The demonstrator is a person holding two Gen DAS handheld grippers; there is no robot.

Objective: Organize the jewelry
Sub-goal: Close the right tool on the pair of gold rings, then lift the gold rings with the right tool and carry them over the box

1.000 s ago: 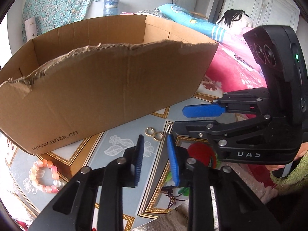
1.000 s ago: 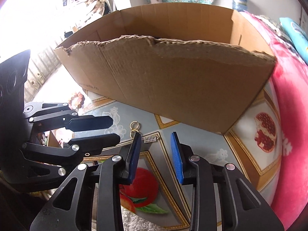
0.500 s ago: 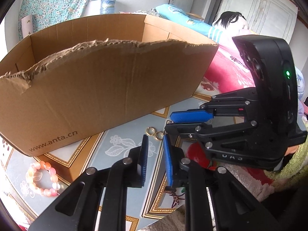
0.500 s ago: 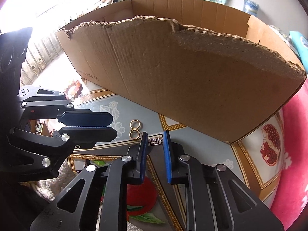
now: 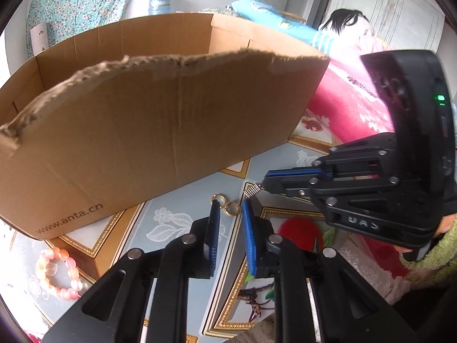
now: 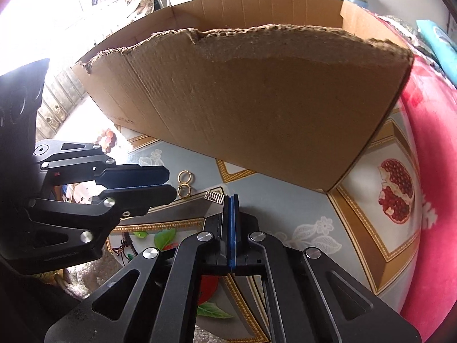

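A small silver ridged clip [image 6: 215, 196] sticks out of my right gripper [image 6: 230, 200], which is shut on its end and holds it just above the patterned cloth; the clip also shows in the left wrist view [image 5: 253, 190]. Two gold rings [image 5: 227, 204] lie side by side on the cloth, also seen in the right wrist view [image 6: 184, 184]. My left gripper [image 5: 230, 210] is open a little, its fingers on either side of the near ring. A pink bead bracelet [image 5: 57, 274] lies at the far left. The open cardboard box [image 5: 160, 120] stands behind.
The box's torn front wall [image 6: 257, 105] rises close behind both grippers. The table has a patterned fruit cloth [image 6: 394, 188]. A pink blanket [image 5: 342, 105] lies to the right. A fuzzy green sleeve [image 5: 428, 257] shows at the right edge.
My right gripper has closed on the silver clip and lifted its end. My left gripper narrowed, then opened slightly, and moved forward to the gold rings.
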